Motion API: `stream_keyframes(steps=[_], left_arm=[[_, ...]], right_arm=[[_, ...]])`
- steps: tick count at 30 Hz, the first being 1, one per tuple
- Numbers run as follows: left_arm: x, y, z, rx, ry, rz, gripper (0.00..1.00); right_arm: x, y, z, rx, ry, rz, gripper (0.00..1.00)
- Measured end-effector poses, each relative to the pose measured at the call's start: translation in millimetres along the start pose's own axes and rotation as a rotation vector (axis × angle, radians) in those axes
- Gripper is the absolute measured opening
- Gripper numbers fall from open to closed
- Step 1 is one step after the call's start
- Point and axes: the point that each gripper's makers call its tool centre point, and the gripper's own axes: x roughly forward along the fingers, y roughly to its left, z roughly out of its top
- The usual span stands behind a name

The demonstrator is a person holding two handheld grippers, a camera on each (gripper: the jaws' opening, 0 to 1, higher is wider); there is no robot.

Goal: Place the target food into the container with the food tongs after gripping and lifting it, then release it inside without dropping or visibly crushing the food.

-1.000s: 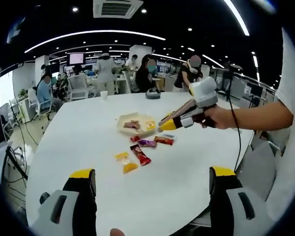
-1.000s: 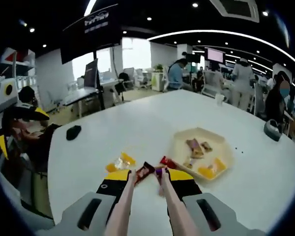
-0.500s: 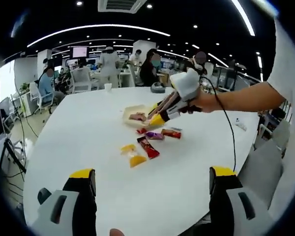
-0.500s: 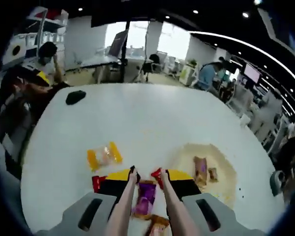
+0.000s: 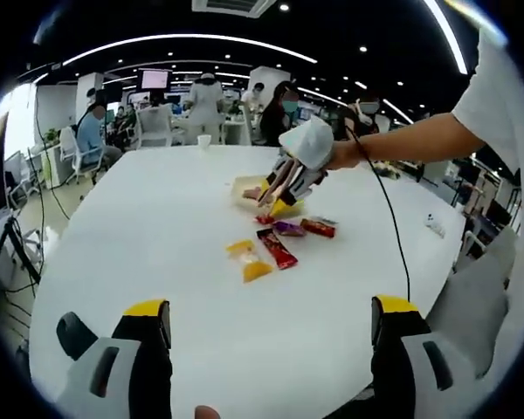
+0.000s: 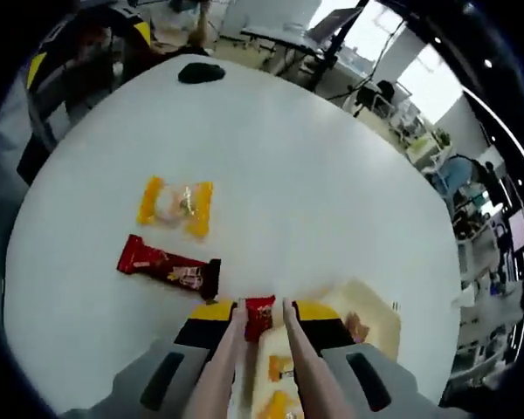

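The right gripper has swung from flat over the table to pointing steeply down at the wrappers; in its own view the tongs now straddle a small red packet, the tray gone from 2 to 4 o'clock

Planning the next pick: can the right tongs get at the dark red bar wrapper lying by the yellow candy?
Probably yes: the dark red bar wrapper lies bare on the white table, beside the right tongs, nothing over it.

Grey left gripper with yellow-tipped black fingers; white short sleeve.
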Motion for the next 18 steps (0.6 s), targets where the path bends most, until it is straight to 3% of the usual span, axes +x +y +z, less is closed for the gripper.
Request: stream_keyframes(steps=[3,4,5,7,12,15,18], left_arm=[[0,2.4,-1.4,-0.023,-0.013,0.005,0.96],[-1,2.9,-1.4,-0.027,-0.019,0.006,0.96],[-1,3.7,-1.5,-0.033,-0.026,0.007,0.96],[-2,5.3,-3.4,-0.038,-0.024,0.009,0.96],[-7,14.3,-7.2,-0.048,-0.028,0.024,0.95],[-8,16.2,-8.5,-0.052,-0.028,0.025,0.95],[-10,18.5,-10.0,-0.051,-0.025,0.029,0.95]], right_arm=[[3,5,-6.3,-0.037,0.072,0.057,0.24],[5,9,-1.9,-0.040,0.054,0.097,0.24],[3,13,-1.3,-0.044,0.087,0.115,0.24],[3,17,-3.3,-0.099,0.139,0.123,0.24],[9,13,-2.2,-0.099,0.193,0.139,0.24],[11,15,-6.2,-0.074,0.205,0.174,0.24],[13,14,-8.5,0.028,0.241,0.184,0.23]])
